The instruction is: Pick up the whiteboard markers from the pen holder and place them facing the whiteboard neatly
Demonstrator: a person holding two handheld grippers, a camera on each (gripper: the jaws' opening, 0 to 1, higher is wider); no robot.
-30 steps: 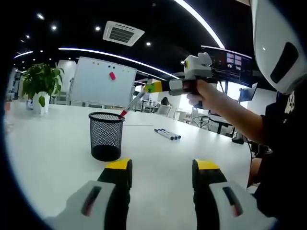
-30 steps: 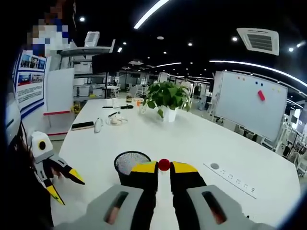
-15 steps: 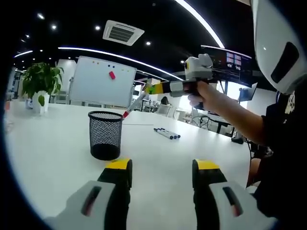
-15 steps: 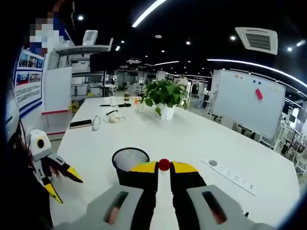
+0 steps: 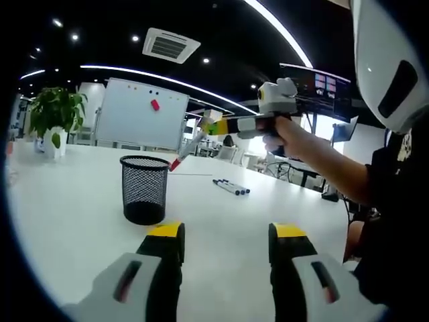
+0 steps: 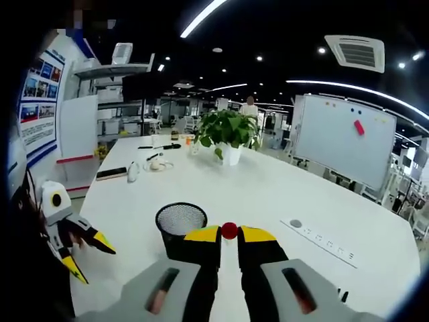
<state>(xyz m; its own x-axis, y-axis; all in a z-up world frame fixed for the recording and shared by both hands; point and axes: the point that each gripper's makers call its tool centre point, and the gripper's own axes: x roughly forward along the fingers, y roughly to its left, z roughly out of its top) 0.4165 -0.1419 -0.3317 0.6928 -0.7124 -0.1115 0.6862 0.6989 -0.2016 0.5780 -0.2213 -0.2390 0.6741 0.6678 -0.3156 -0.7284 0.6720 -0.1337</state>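
A black mesh pen holder (image 5: 144, 190) stands on the white table (image 5: 67, 215), ahead and left of my open left gripper (image 5: 228, 235). My right gripper (image 5: 209, 125) comes in from the right, held above and to the right of the holder's rim. It is shut on a red-capped marker (image 5: 184, 151) that slants down toward the holder. Several markers (image 5: 231, 187) lie side by side on the table beyond. In the right gripper view my right gripper (image 6: 229, 236) pinches the red cap (image 6: 229, 230) just over the pen holder (image 6: 179, 221). The whiteboard (image 5: 139, 114) stands at the far side.
A potted plant (image 5: 55, 117) sits at the far left of the table. The right gripper view has a socket strip (image 6: 318, 243) set in the table, a phone (image 6: 110, 173) and small items further off. My left gripper (image 6: 90, 257) is at the left edge there. A person's arm (image 5: 322, 157) reaches in.
The right gripper has carried the red-capped marker a little to the right, away from the pen holder's rim. My left gripper has stayed open and almost still.
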